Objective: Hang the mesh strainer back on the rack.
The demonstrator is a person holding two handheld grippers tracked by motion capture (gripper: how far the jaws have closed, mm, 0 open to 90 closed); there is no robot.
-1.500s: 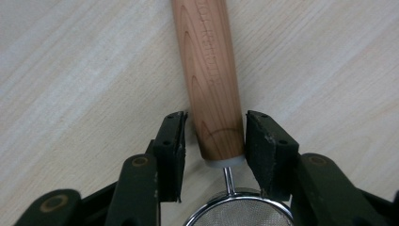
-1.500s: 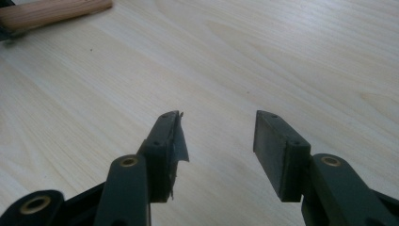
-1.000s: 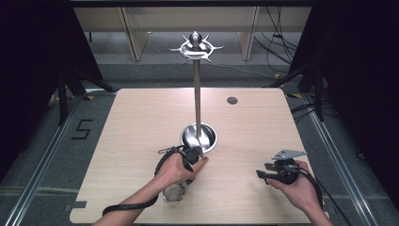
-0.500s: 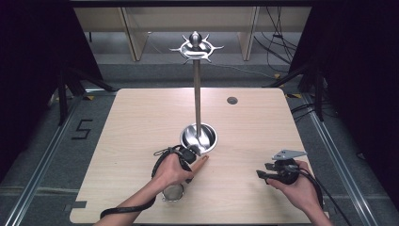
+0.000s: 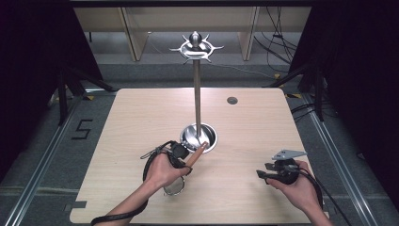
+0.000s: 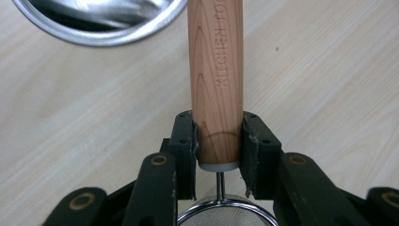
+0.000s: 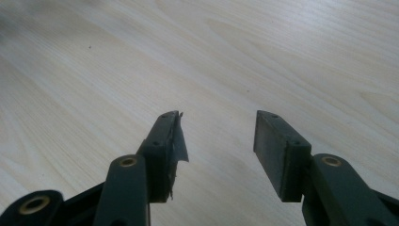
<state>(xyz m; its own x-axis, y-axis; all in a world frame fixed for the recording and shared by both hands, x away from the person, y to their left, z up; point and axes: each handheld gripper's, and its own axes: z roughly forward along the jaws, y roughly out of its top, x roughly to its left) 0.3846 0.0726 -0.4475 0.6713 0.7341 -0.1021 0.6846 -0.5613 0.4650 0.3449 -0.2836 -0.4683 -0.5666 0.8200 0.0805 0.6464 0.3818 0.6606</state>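
Table (image 5: pixel 141 122): high view shows stand (image 5: pixel 197 89); left gripper (image 6: pixel 219 136) view, handle (image 6: pixel 216 70) lettering.

Wooden strainer handle (image 6: pixel 215 80): engraved lettering, approx. "KITCHEN TO…", cut off at frame edge. Floor (image 5: pixel 56 141) left of table: black "5" (image 5: pixel 82 129).
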